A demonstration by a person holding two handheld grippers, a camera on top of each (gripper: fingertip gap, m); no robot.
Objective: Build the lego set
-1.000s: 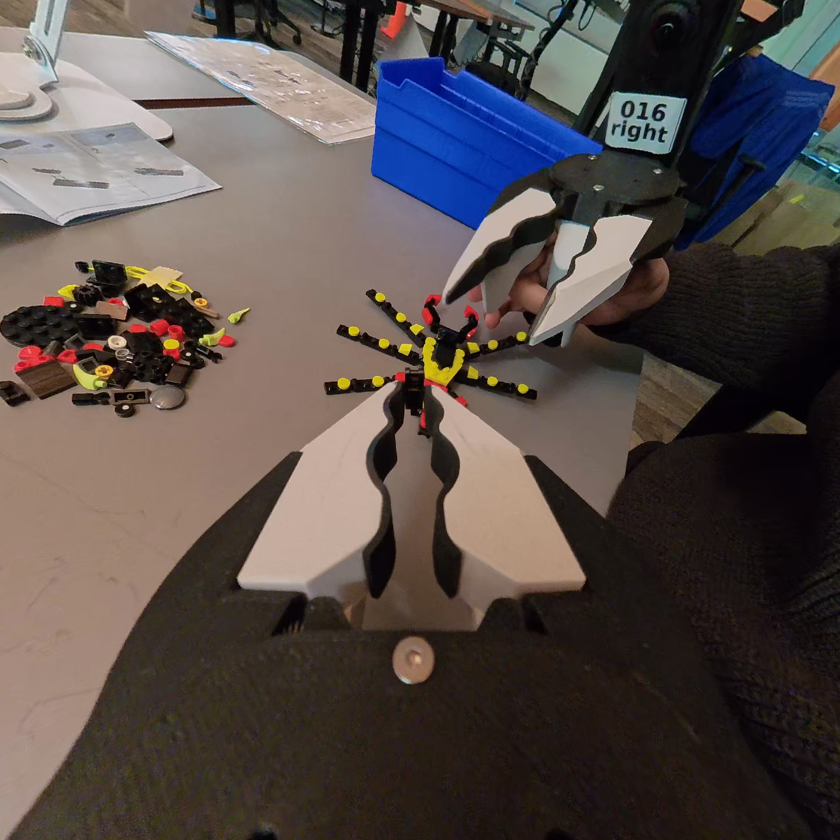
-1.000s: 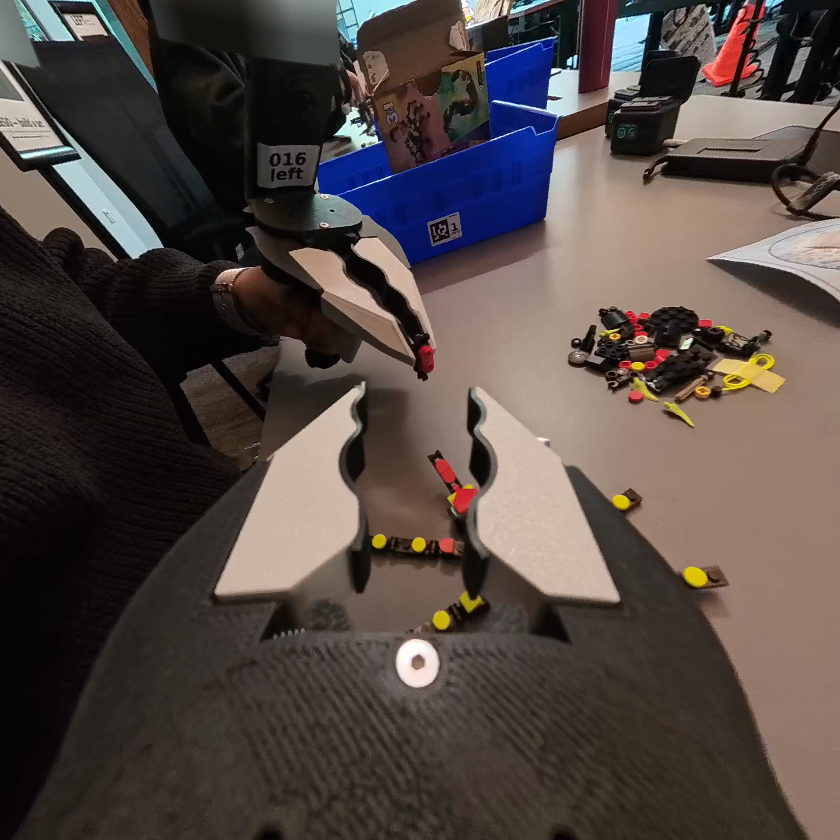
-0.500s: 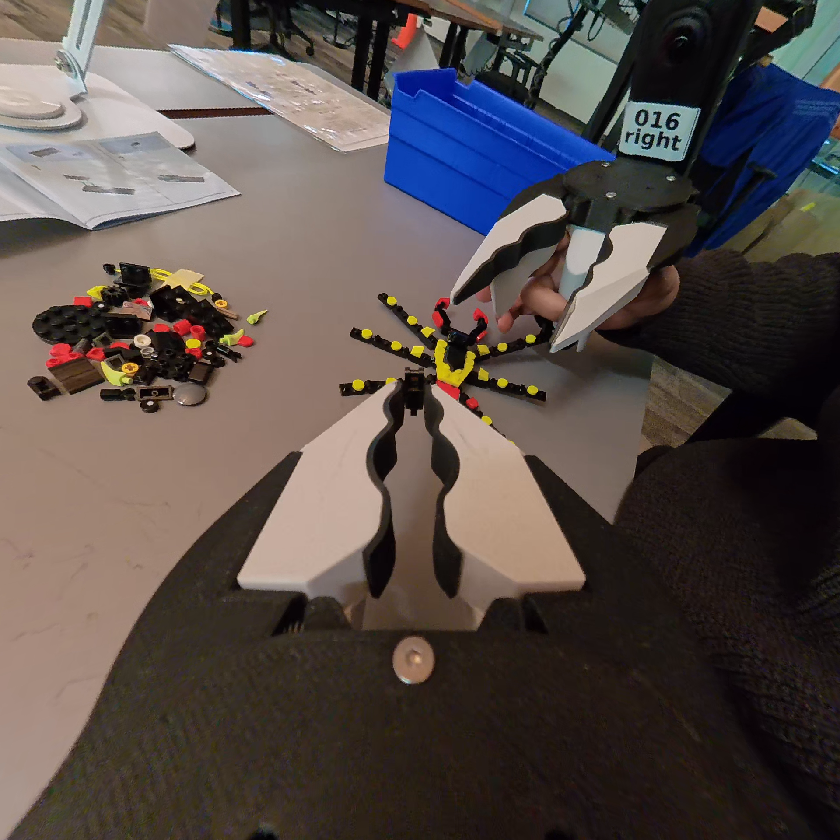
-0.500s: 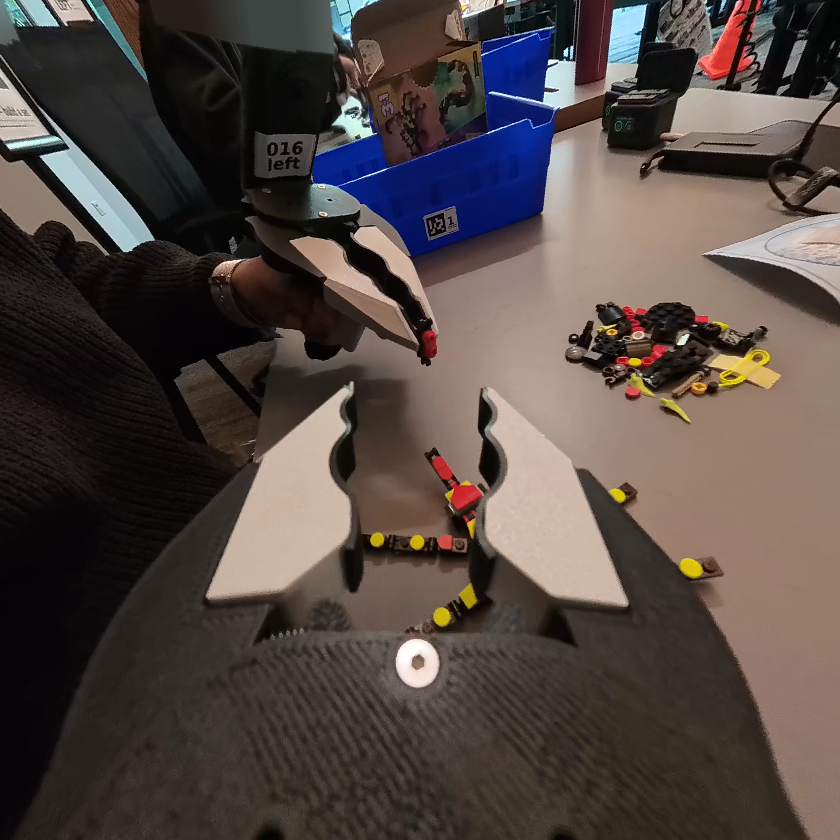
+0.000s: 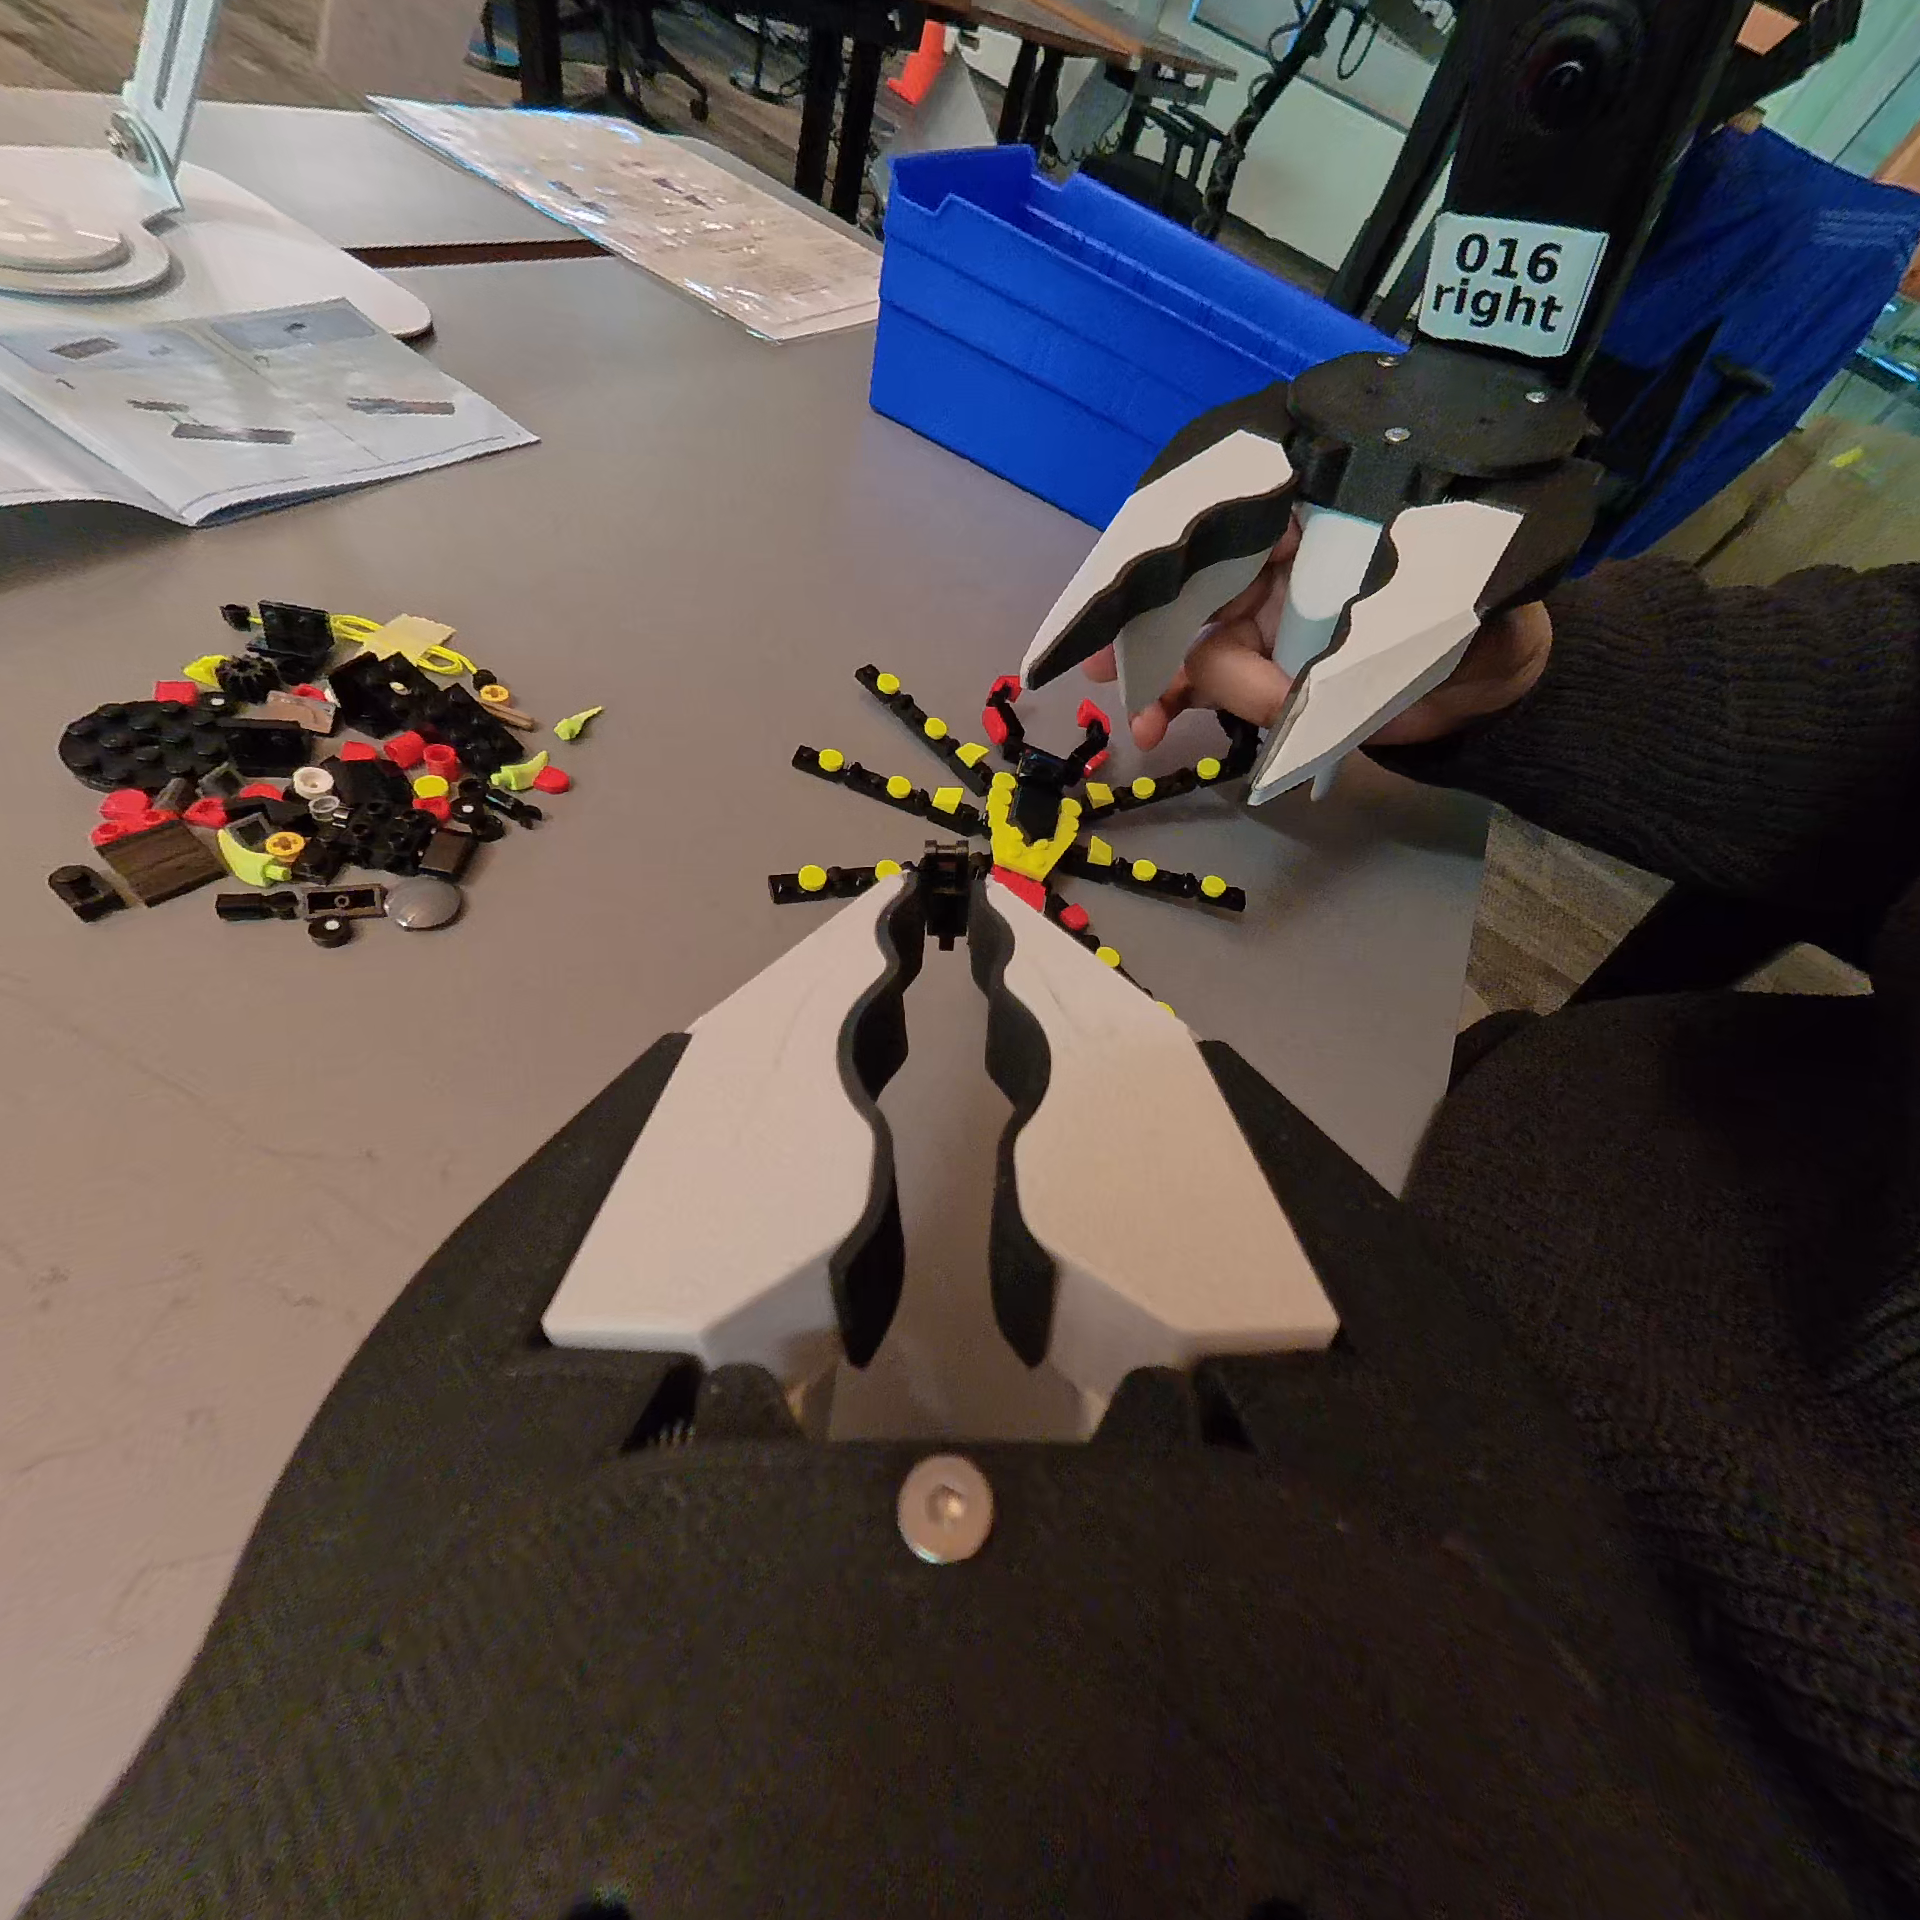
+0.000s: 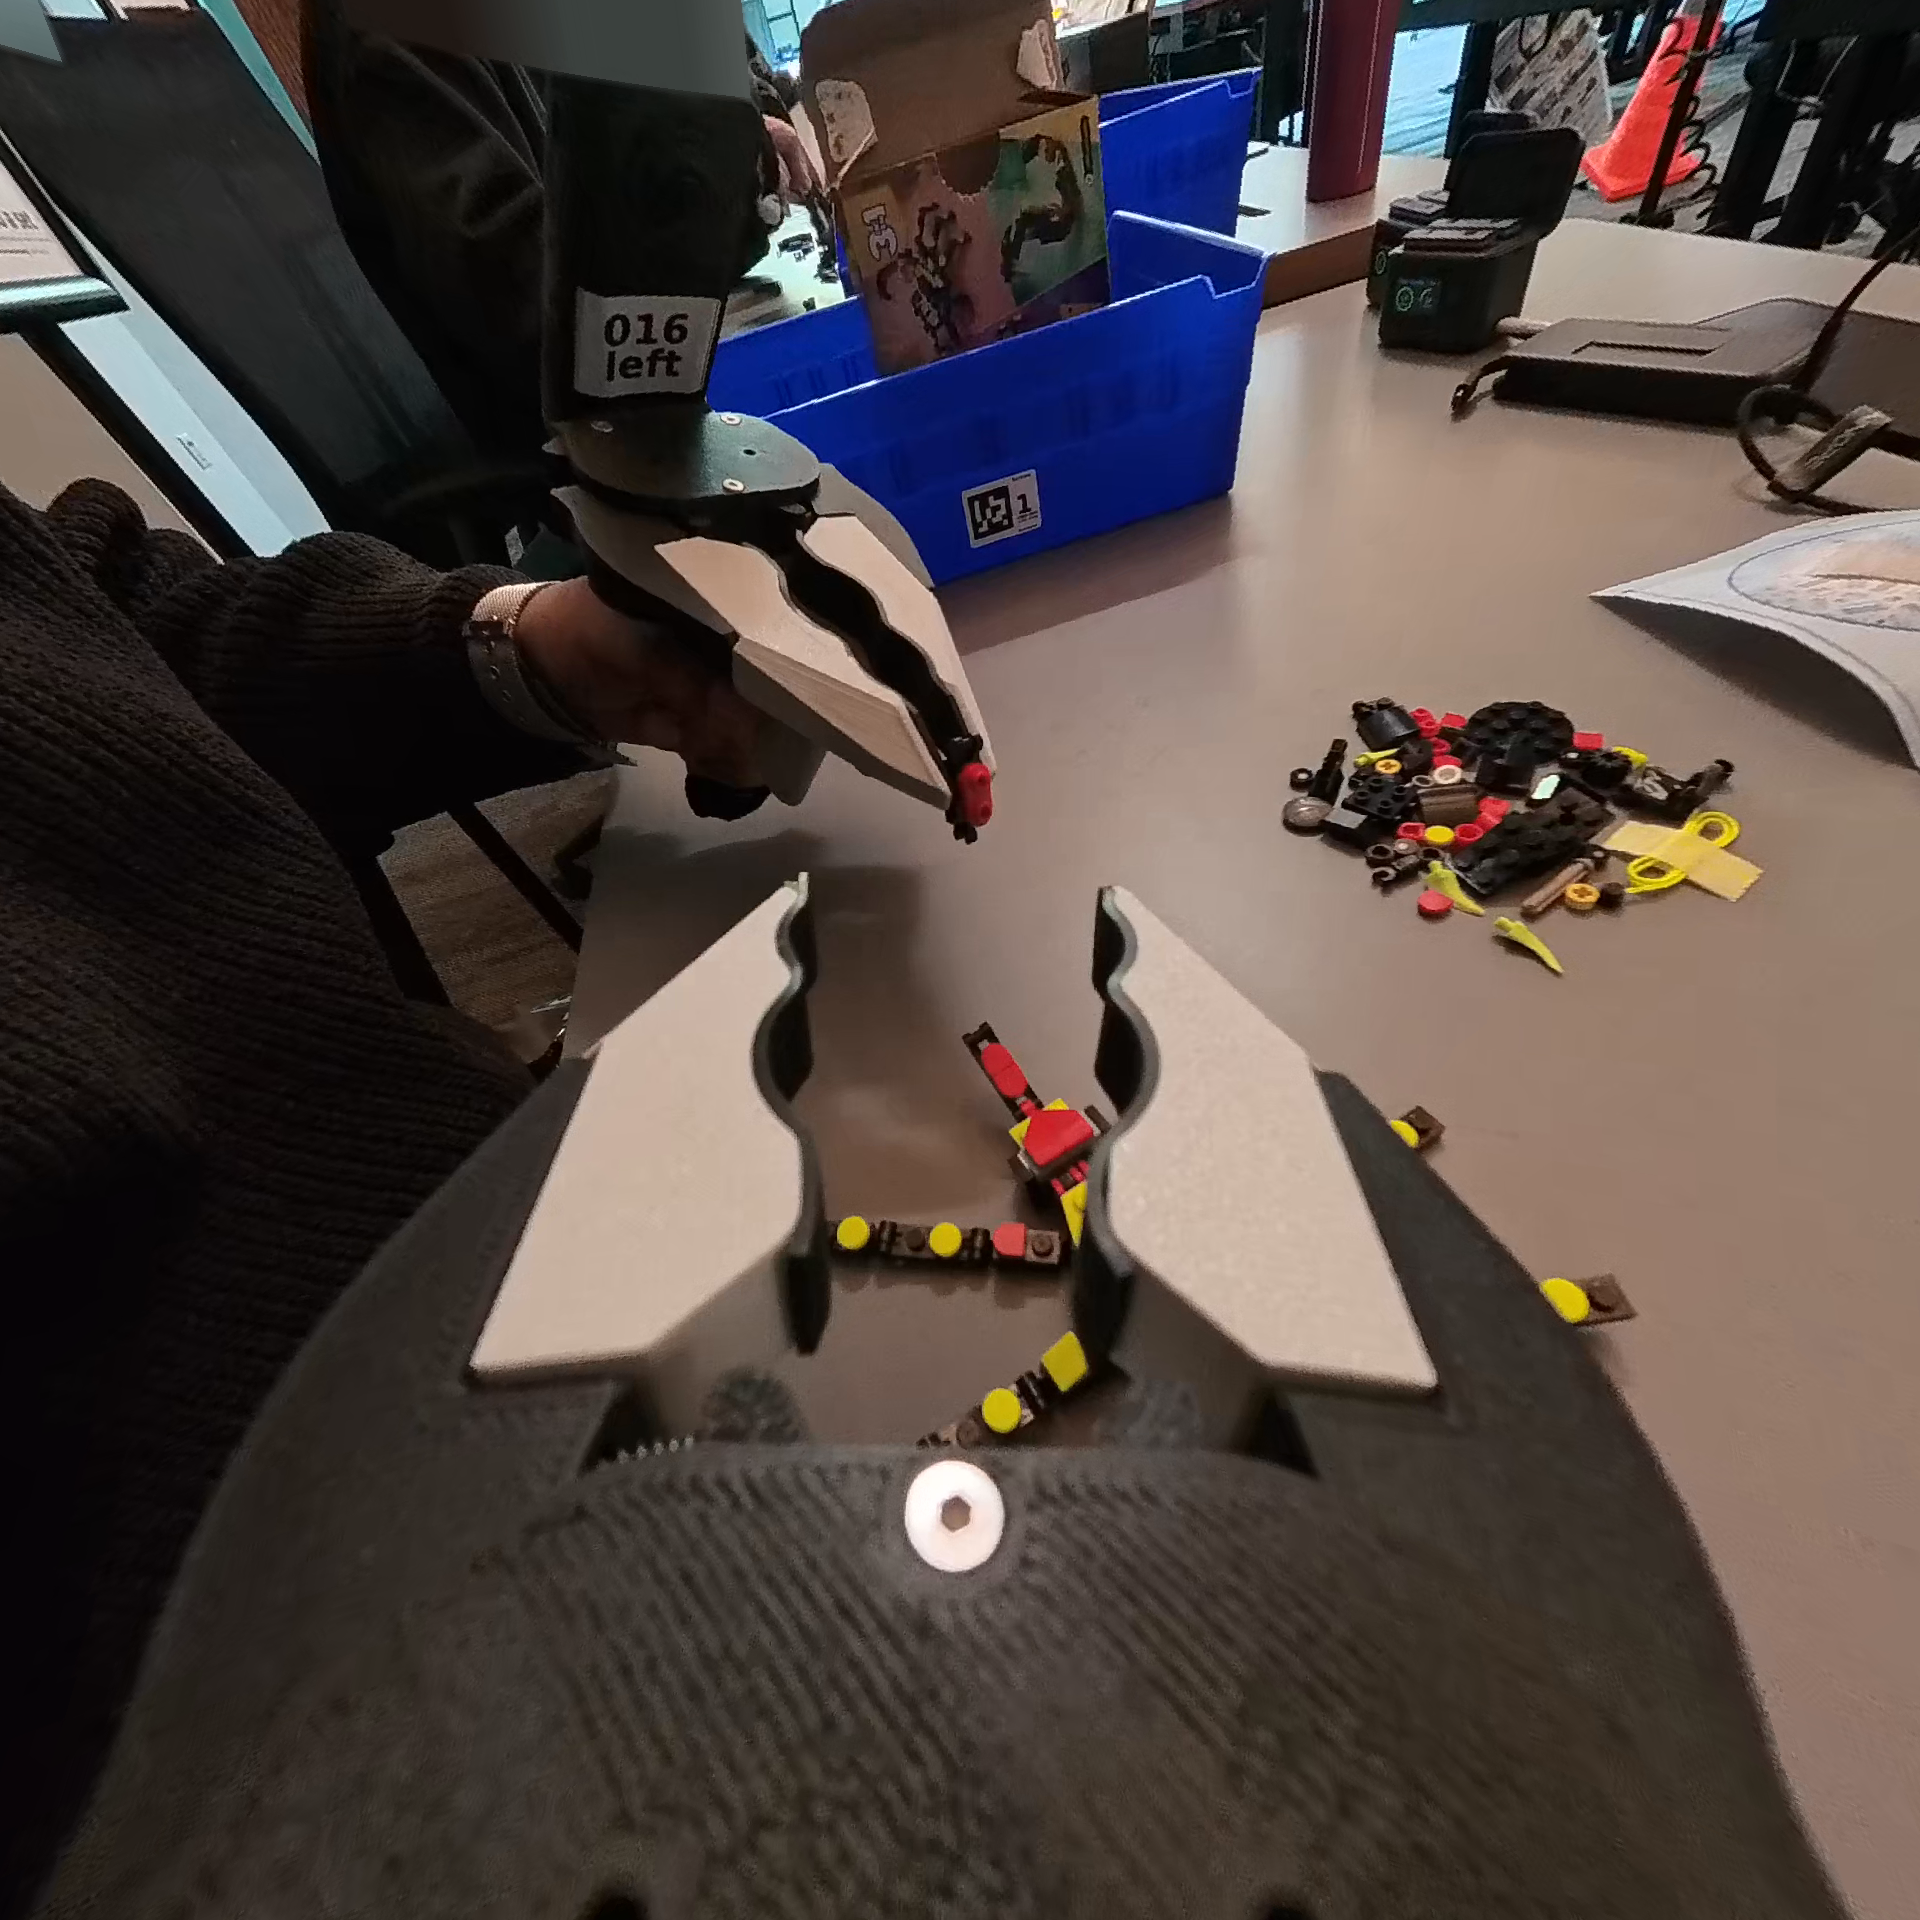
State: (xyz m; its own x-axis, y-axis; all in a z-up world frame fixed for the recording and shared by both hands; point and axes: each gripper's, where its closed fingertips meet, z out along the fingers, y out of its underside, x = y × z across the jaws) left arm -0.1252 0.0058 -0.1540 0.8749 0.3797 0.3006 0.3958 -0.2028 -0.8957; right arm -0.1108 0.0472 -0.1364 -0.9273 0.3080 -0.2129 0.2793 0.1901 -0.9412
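A black, yellow and red brick spider (image 5: 1023, 816) lies flat on the grey table (image 5: 644, 540), legs spread. My left gripper (image 5: 945, 899) is shut on a small black and red brick piece (image 5: 945, 883), held just above the spider's near end; the piece shows in the right wrist view (image 6: 971, 795) at the left gripper's tips (image 6: 961, 774). My right gripper (image 6: 951, 904) is open and empty, hovering over the spider (image 6: 1049, 1138). In the left wrist view the right gripper (image 5: 1143, 738) straddles the spider's far right legs.
A pile of loose bricks (image 5: 291, 769) lies left of the spider, also in the right wrist view (image 6: 1507, 810). A blue bin (image 5: 1060, 332) stands behind, holding a cardboard box (image 6: 966, 218). Instruction booklets (image 5: 229, 405) lie farther left. The table edge (image 5: 1465, 997) is near the right. Some 6 cm of space lies between my two pairs of fingers.
My left gripper has lifted and drawn back slightly with the small piece. The right gripper's jaws have opened a little wider and it stays over the spider.
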